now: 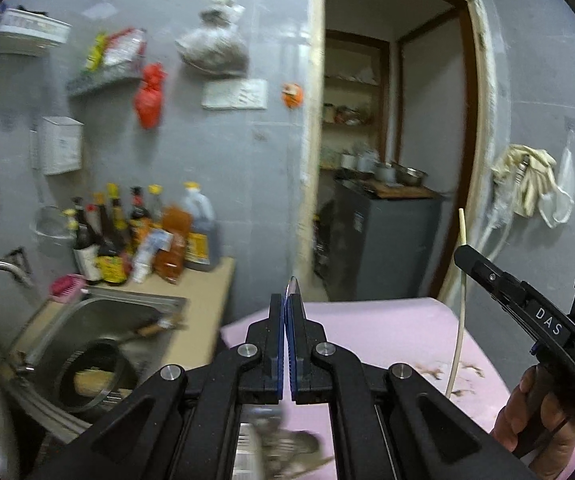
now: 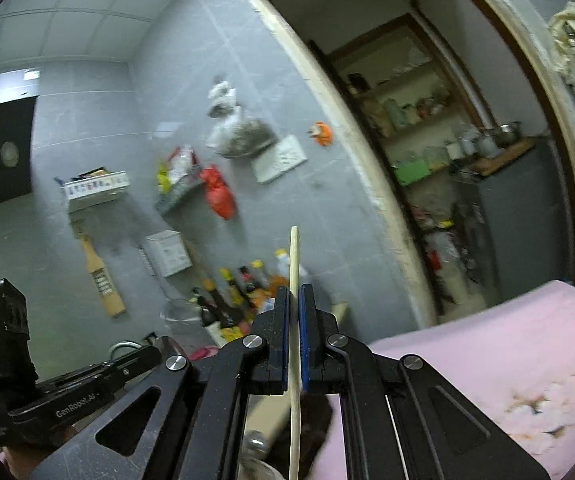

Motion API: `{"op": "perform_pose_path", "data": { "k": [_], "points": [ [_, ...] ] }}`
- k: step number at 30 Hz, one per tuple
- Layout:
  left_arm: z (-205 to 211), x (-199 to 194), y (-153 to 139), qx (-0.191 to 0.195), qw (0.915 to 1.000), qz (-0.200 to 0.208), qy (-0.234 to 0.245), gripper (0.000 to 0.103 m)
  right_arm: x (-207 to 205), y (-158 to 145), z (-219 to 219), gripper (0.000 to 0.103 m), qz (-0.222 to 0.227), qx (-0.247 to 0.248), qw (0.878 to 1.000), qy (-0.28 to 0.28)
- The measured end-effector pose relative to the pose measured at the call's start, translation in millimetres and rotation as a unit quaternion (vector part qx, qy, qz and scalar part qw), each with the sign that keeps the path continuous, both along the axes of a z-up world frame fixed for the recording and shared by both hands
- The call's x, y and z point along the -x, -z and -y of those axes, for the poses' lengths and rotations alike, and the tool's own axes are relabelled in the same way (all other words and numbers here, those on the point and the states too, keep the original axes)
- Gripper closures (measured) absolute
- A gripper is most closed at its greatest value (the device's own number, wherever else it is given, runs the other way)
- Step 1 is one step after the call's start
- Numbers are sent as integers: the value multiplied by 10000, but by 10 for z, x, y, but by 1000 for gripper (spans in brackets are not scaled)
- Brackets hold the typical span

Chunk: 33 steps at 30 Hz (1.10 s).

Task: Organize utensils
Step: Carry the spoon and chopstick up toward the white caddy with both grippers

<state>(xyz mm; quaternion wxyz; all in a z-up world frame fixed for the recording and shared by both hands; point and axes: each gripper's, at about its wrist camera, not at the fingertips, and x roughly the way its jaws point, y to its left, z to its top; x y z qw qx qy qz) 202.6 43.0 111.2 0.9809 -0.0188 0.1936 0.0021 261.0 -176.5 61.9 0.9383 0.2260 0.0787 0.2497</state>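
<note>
Both tools are being carried high and roughly level over the pink floral cloth [image 1: 387,328], presumably to bring the utensils clear of the table for sorting. Right gripper [image 2: 295,300] is clamping a pale wooden chopstick [image 2: 294,264] mid-length, stick running upright through the jaws. Left gripper [image 1: 290,300] is pinching a thin metal utensil [image 1: 293,285], only its tip showing. Grey-tiled kitchen: steel sink [image 1: 99,316], sauce bottles [image 1: 135,236], open doorway [image 1: 391,160].

Wooden chopstick [image 2: 294,280] — matt, steel sink [image 1: 99,320] — glossy
</note>
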Motion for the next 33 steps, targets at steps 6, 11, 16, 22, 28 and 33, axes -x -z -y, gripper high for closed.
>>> {"op": "perform_pose_path", "data": {
  "k": [6,11,16,22,28,33],
  "points": [
    [-578,189,-68,-75,9973,182,-703,101,-8,102,-523,99,135,-73,9992,-356],
    [-855,182,1,-320,9912,309,-1243,101,18,276,-767,99,204,12,9988,-449],
    [-944,121,193,-497,9869,299,-1507,101,64,415,-958,99,354,375,9979,-393],
    [-906,128,416,-772,9833,272,-1624,101,66,528,-1095,99,456,792,9953,-318],
    [-808,134,587,-1132,9789,402,-1656,101,26,659,-1171,99,398,998,9937,-308],
    [-769,162,717,-1182,9783,471,-1638,101,7,763,-1200,99,331,1084,9929,-355]
  ]
}}
